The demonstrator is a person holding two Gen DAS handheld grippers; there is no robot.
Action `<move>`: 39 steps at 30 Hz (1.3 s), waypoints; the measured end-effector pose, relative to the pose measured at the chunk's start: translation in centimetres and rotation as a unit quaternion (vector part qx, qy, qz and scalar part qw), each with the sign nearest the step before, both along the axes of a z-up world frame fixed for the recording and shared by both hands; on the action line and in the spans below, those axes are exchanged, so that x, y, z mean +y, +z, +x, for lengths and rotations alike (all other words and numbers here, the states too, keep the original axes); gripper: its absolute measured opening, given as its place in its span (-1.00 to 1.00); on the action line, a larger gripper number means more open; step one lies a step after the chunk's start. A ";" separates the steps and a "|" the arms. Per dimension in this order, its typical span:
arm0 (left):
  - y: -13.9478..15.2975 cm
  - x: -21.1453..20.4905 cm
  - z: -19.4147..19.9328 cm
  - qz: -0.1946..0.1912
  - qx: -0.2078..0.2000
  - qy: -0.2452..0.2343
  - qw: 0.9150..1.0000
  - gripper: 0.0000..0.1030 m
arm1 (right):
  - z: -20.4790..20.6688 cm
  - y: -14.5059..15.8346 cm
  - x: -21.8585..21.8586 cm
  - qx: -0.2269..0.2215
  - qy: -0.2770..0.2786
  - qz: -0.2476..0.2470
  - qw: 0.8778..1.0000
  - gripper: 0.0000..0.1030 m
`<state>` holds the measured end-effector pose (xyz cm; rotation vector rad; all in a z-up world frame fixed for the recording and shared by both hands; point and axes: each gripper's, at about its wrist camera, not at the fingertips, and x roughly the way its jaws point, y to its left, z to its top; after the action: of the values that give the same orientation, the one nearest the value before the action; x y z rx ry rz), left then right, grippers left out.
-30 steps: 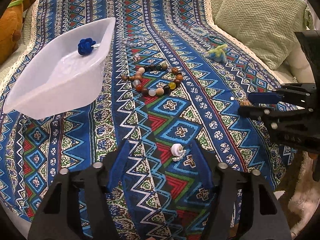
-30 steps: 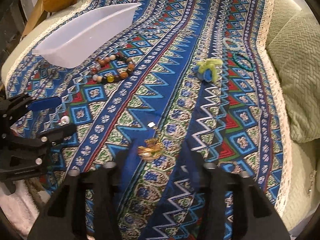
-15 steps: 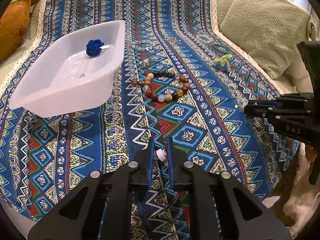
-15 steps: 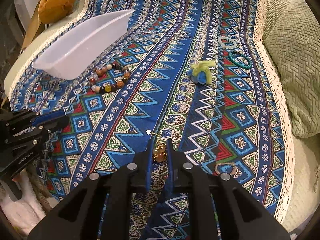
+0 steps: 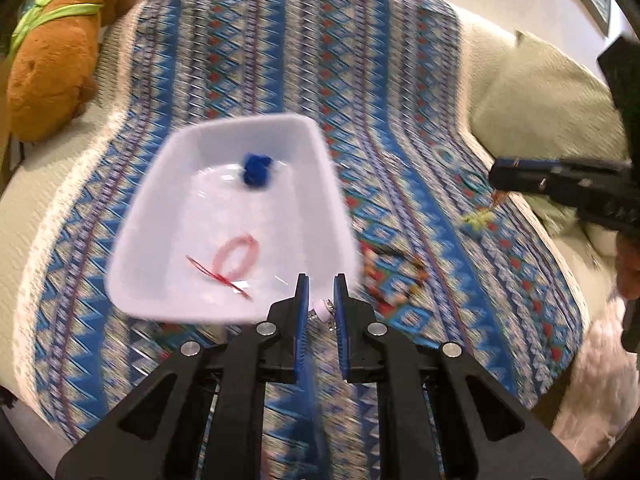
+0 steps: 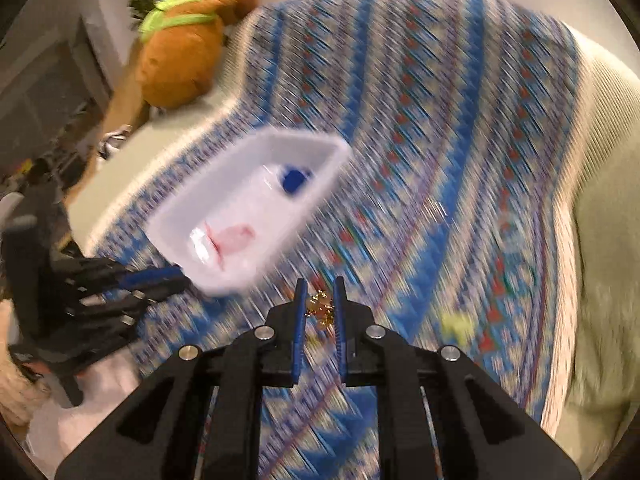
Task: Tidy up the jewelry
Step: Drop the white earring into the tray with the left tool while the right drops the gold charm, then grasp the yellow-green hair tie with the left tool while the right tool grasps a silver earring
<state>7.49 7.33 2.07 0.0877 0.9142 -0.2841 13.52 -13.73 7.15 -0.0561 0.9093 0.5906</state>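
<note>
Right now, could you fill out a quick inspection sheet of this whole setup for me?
Surface: patterned blue blanket over a pale couch.
Job's things: white tray holding a blue pompom piece and a pink bracelet; beaded bracelet beside the tray on the blanket.
Clutter: yellow-green fuzzy piece, blurred.
Grippers: left gripper shut on a white pearl piece; right gripper shut on a gold piece.
Cables: nothing seen.
Surroundings: brown plush toy, green cushion, a plant behind the toy.
</note>
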 end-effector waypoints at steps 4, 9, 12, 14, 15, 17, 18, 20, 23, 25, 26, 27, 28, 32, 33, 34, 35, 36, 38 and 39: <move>0.0 1.7 2.7 0.006 0.003 0.022 1.000 -0.75 | 3.5 1.5 4.4 -0.012 0.027 0.007 1.000 -0.73; -1.4 3.6 5.0 0.020 0.018 0.033 0.999 -0.71 | 7.3 1.2 9.3 -0.002 0.043 0.005 0.999 -0.67; -2.1 4.5 5.8 0.027 0.024 0.036 0.999 -0.24 | 8.2 0.8 10.7 0.009 0.047 0.004 0.999 0.06; -2.5 4.8 6.3 0.031 0.031 0.037 0.998 0.03 | 8.4 0.8 10.9 0.005 0.046 0.001 0.999 0.14; -2.7 4.9 6.3 0.035 0.033 0.038 0.998 0.07 | 8.4 0.7 10.8 0.001 0.045 0.001 0.999 0.14; -2.8 4.9 6.2 0.043 0.031 0.034 0.998 0.21 | 8.5 0.9 10.4 0.002 0.041 0.004 0.999 0.14; -2.7 4.7 6.1 0.046 0.029 0.033 0.998 0.22 | 8.5 1.0 10.1 0.002 0.038 0.008 0.999 0.14; -2.3 4.1 5.7 0.036 0.025 0.024 0.999 0.28 | 8.2 1.6 8.5 -0.003 0.027 0.018 0.999 0.14; -1.5 2.7 4.9 0.025 0.011 0.002 1.000 0.45 | 7.1 2.7 4.6 -0.022 0.000 0.020 1.000 0.14; -1.1 1.0 3.7 0.027 -0.004 -0.021 0.999 0.58 | 5.7 2.9 1.1 -0.030 -0.019 0.010 0.999 0.14; -1.1 0.2 3.1 0.028 -0.009 -0.033 0.999 0.61 | 4.8 2.6 -1.2 -0.032 -0.032 -0.001 0.999 0.14; -1.1 -1.0 2.5 0.028 -0.013 -0.050 0.998 0.62 | 4.1 2.3 -3.2 -0.029 -0.045 -0.007 0.999 0.14; -1.2 -1.9 2.0 0.030 -0.015 -0.061 0.998 0.64 | 3.5 1.9 -4.9 -0.024 -0.057 -0.011 0.998 0.14; -1.8 -5.8 0.3 0.015 -0.012 -0.103 0.994 0.74 | 0.4 -0.5 -12.0 0.000 -0.113 -0.034 0.993 0.14; -2.1 -7.1 -0.2 0.008 -0.008 -0.117 0.993 0.74 | -0.4 -1.5 -13.7 0.006 -0.128 -0.055 0.990 0.14; -2.4 -8.0 -0.5 0.005 -0.008 -0.125 0.992 0.74 | -1.1 -2.4 -14.9 0.013 -0.140 -0.070 0.988 0.14; -2.7 -9.0 -0.9 0.002 -0.009 -0.133 0.991 0.74 | -1.7 -3.2 -15.9 0.021 -0.146 -0.080 0.986 0.14; -3.1 -10.1 -1.2 -0.002 -0.010 -0.143 0.990 0.74 | -2.3 -4.2 -17.0 0.035 -0.149 -0.090 0.984 0.14; -4.1 -12.1 -1.5 -0.006 -0.004 -0.158 0.987 0.74 | -3.7 -5.8 -18.1 0.053 -0.143 -0.109 0.982 0.14; -4.6 -12.9 -1.6 -0.007 -0.001 -0.163 0.987 0.74 | -4.2 -6.2 -18.5 0.057 -0.141 -0.112 0.982 0.14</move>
<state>5.93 -5.55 -2.55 0.2259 0.8946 -0.5938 9.33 -32.18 0.93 -0.0958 1.0716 0.2279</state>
